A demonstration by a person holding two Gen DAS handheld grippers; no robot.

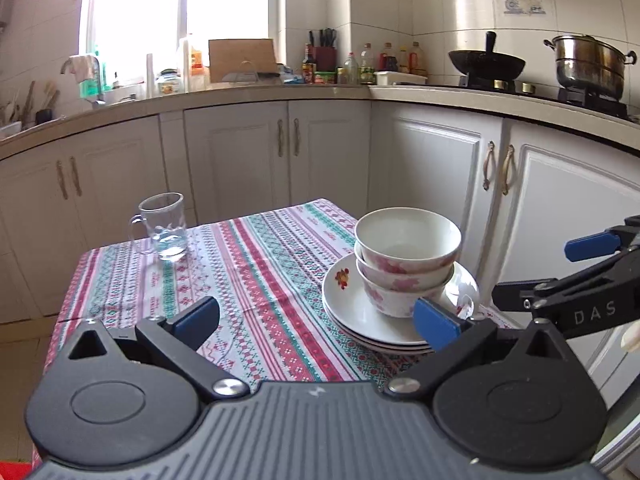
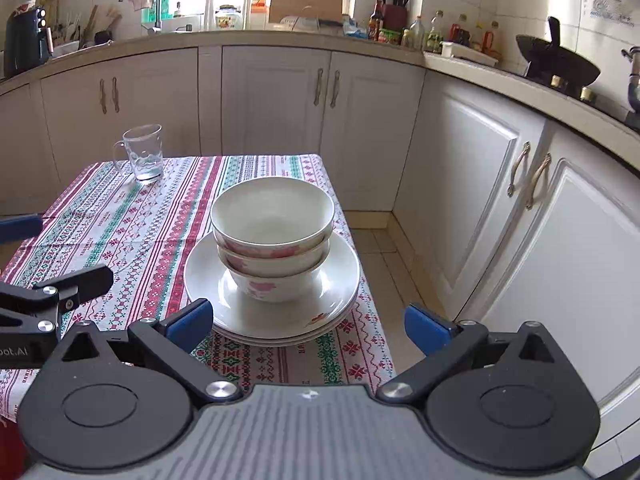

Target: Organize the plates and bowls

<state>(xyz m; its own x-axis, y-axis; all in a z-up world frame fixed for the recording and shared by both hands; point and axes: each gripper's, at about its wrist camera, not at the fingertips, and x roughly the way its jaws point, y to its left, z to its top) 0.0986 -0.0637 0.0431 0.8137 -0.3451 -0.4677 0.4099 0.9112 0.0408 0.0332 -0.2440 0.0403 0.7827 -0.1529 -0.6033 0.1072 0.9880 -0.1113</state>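
A kitchen fills the background: white cabinets [image 2: 276, 112] run across the upper half of both views, under a counter crowded with bottles, with a black wok [image 1: 486, 65] and a steel pot [image 1: 590, 66] at the upper right of the left wrist view.

The desk [image 2: 132, 232] occupies the centre and left of the frame, covered with a striped red, green and white cloth.

The stack of plates [image 2: 276, 300] lies at the centre of the right wrist view, near the right edge of the desk. Three nested bowls [image 2: 272, 236], white with pink flowers, stand upright on the top plate.

The left gripper [image 1: 318, 322] sits at the lower centre of its own view. Its jaws are spread wide and grasp nothing; the right blue pad overlaps the plate stack in the picture, but contact cannot be confirmed.

The right gripper [image 2: 308, 328] sits at the lower centre of its view, jaws released, nothing between them.

A clear glass mug [image 2: 142, 154] stands upright at the upper left, well apart from the stack.
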